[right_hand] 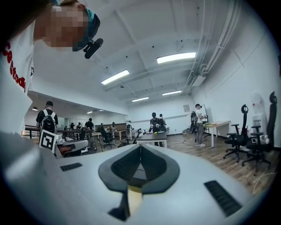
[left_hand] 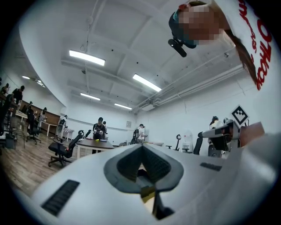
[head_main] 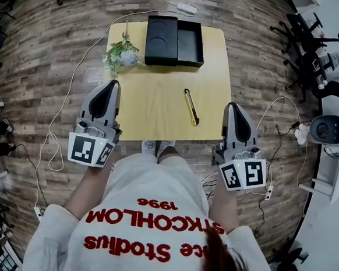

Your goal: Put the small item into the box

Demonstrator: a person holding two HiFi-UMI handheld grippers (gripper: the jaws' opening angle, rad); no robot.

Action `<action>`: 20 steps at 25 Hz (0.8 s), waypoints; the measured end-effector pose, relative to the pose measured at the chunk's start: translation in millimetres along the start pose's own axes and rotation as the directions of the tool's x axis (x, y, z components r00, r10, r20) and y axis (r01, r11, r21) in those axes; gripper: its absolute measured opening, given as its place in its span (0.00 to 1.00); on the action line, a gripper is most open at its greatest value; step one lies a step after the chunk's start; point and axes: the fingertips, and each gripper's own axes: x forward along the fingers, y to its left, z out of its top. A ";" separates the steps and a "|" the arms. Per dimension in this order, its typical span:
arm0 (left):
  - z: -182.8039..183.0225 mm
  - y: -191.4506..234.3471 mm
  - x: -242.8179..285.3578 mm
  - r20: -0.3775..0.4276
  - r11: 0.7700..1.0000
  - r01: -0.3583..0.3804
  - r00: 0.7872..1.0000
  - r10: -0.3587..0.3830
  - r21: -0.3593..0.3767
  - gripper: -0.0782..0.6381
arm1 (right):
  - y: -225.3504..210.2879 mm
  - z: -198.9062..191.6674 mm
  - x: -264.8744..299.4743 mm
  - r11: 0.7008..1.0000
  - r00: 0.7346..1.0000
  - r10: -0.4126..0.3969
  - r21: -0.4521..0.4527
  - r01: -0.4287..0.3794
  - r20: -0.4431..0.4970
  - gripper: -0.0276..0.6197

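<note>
Nearest, before the person's sweatshirt (head_main: 151, 218), the left gripper (head_main: 111, 84) and right gripper (head_main: 235, 107) hung at the near edge of the yellow table (head_main: 154, 110), each with jaws pressed together on nothing, which looked like a ready stance with no step begun. Beyond them the small item, a yellow utility knife (head_main: 191, 107), lay flat, well apart from both. The black box (head_main: 189, 43) sat open at the far edge, presumably to receive it.

A slim yellow utility knife (head_main: 191, 107) lies flat, well apart from the open black box (head_main: 190, 44).
</note>
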 end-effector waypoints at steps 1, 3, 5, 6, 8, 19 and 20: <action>-1.9 0.7 1.7 -0.005 1.000 -0.004 1.000 0.004 -0.002 0.12 | -1.7 -0.6 3.5 1.000 1.000 0.006 0.001 -0.006 -0.004 0.05; -4.4 2.3 5.6 -0.010 1.000 -0.015 1.000 0.015 -0.004 0.12 | -4.7 -2.3 12.3 1.000 1.000 0.025 0.000 -0.025 -0.014 0.05; -5.6 5.2 10.4 -0.010 1.000 -0.030 0.999 0.030 -0.003 0.12 | -7.4 -2.9 22.3 0.999 0.999 0.049 -0.003 -0.049 -0.020 0.05; -5.7 7.0 13.6 -0.010 0.999 -0.039 0.999 0.039 -0.001 0.12 | -9.2 -2.5 27.9 0.998 0.998 0.061 -0.004 -0.061 -0.019 0.05; -4.8 10.1 21.6 -0.006 0.998 -0.057 0.998 0.057 0.004 0.12 | -14.1 0.0 40.8 0.996 0.996 0.086 -0.006 -0.086 -0.016 0.05; 9.1 18.5 67.0 0.024 0.989 -0.144 0.989 0.143 0.038 0.12 | -42.0 28.1 101.5 0.976 0.976 0.217 -0.009 -0.217 0.022 0.05; 8.7 17.8 70.2 0.023 0.988 -0.147 0.989 0.146 0.043 0.12 | -44.2 28.1 105.3 0.974 0.974 0.227 -0.007 -0.227 0.021 0.05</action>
